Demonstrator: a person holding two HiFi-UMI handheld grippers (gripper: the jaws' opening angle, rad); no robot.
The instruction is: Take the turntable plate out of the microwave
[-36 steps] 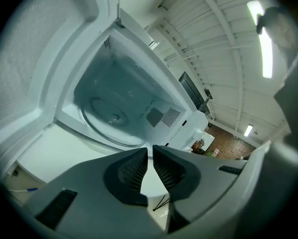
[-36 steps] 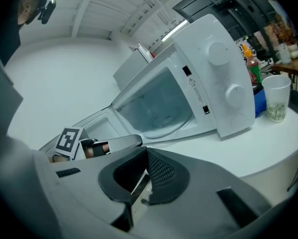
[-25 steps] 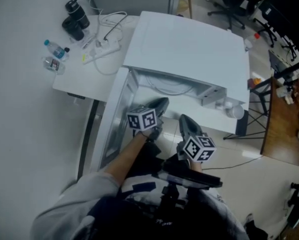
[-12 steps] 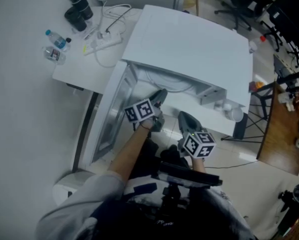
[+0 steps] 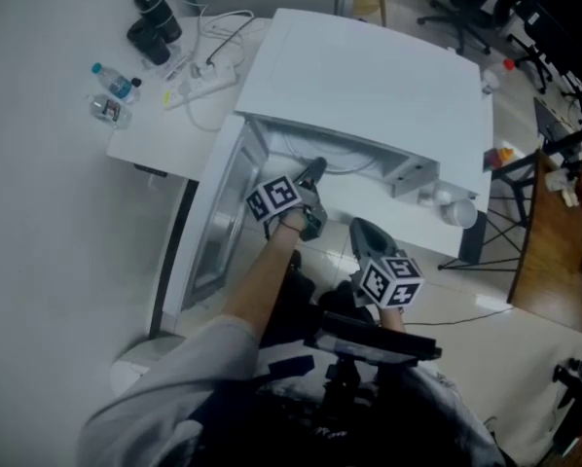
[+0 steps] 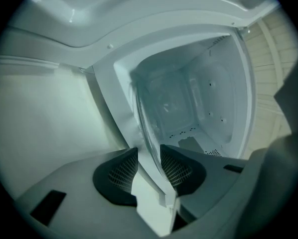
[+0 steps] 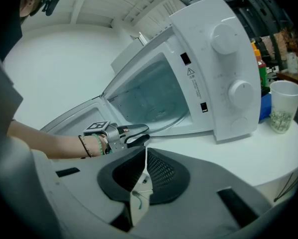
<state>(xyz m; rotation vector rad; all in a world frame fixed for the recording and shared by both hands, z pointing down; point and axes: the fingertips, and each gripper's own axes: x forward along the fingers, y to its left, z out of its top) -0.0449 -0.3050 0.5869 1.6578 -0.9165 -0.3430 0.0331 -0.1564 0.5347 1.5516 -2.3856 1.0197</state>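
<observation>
1. Nearest the person, the right gripper (image 7: 145, 153) hangs back in front of the microwave (image 5: 369, 76). Its jaws are together on nothing, probably keeping clear until the plate comes out.
2. The left gripper (image 6: 149, 156) reaches into the mouth of the microwave. It is rolled so that one jaw sits above and one below the rim of the turntable plate (image 7: 169, 114). The jaws are opening and stand wide apart. The glass rim runs through the gap, and the pads do not appear to press on it.
3. The plate itself lies on the floor inside the microwave, not yet lifted out. Taking a thin glass rim from above and below looks like the surest hold.
4. The door (image 5: 223, 222) is swung fully open to the left of the microwave, leaving the way in clear.
5. A paper cup (image 7: 283, 106) stands just right of the microwave.
6. Beyond the microwave on its left are a water bottle (image 5: 111, 86) and cables on the table (image 5: 160, 134), away from the work.
</observation>
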